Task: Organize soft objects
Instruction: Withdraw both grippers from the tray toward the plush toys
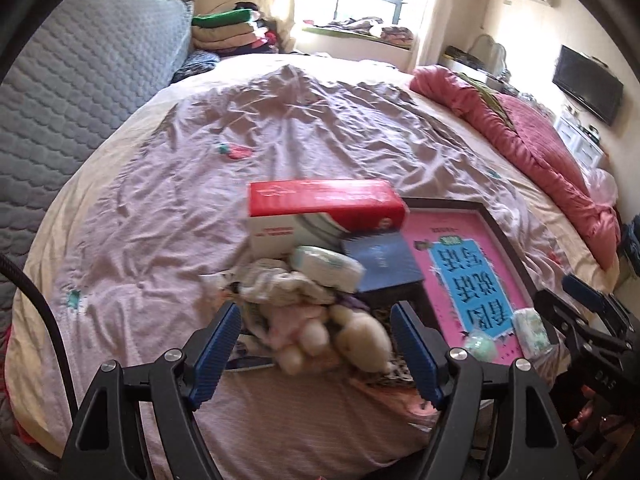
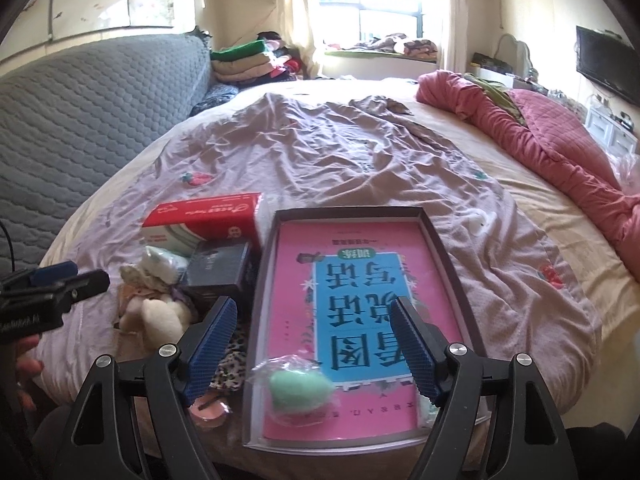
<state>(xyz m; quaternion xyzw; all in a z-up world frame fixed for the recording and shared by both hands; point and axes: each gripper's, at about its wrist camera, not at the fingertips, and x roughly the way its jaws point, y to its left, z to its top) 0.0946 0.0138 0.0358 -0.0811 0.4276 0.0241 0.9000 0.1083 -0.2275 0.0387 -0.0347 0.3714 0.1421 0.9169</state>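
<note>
A pile of soft things lies on the bed: a cream plush toy, crumpled cloth and a white wrapped pack. My left gripper is open, its fingers either side of the plush toy, not touching it. A dark-rimmed tray holds a pink and blue book, a green soft ball in plastic and a small white pack. My right gripper is open and empty above the tray's near end, over the green ball.
A red and white box and a dark blue box lie behind the pile. A pink quilt lies along the bed's right side. A grey padded headboard stands at left. Leopard-print cloth lies beside the tray.
</note>
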